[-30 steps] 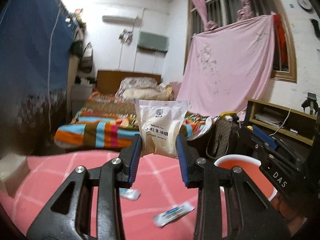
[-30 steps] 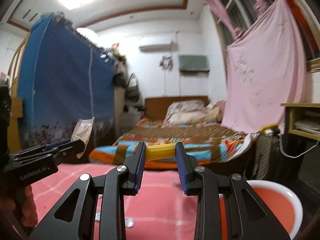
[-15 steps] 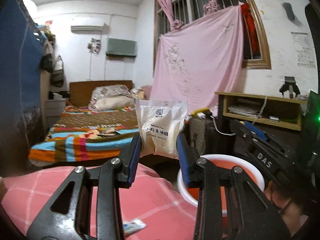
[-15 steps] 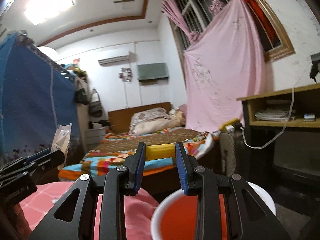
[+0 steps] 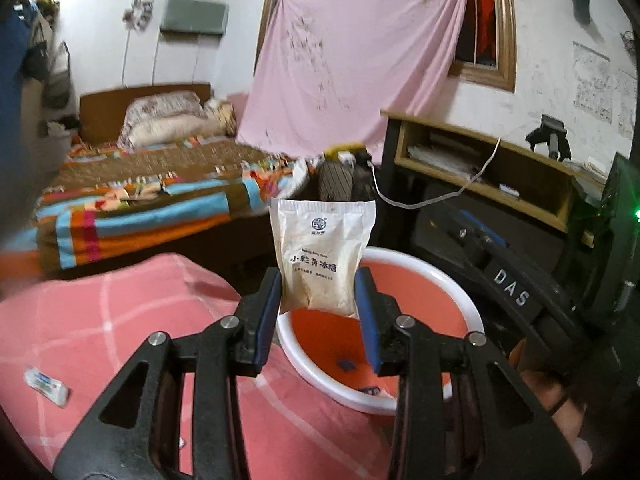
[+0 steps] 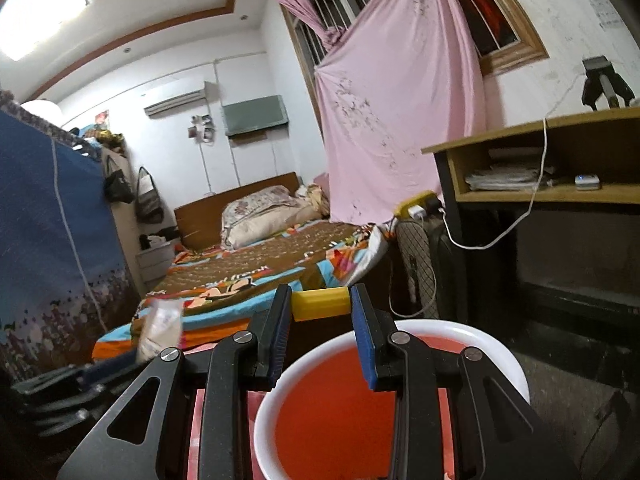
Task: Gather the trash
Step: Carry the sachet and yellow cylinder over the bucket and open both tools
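White sugar packet point(image 5: 322, 258) and yellow piece point(image 6: 320, 303), each clamped in a gripper, above the basin point(image 5: 460, 300).
Best released inside its rim.

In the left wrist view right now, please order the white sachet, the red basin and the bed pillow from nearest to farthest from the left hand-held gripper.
1. White sachet, between its fingers.
2. Red basin, just below and beyond.
3. Bed pillow, far back left.

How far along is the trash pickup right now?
Done: small scraps already lie in the red basin. In hand: the left gripper holds a white sugar packet and the right gripper a yellow piece, both over the basin. Left: a wrapper on the pink cloth.
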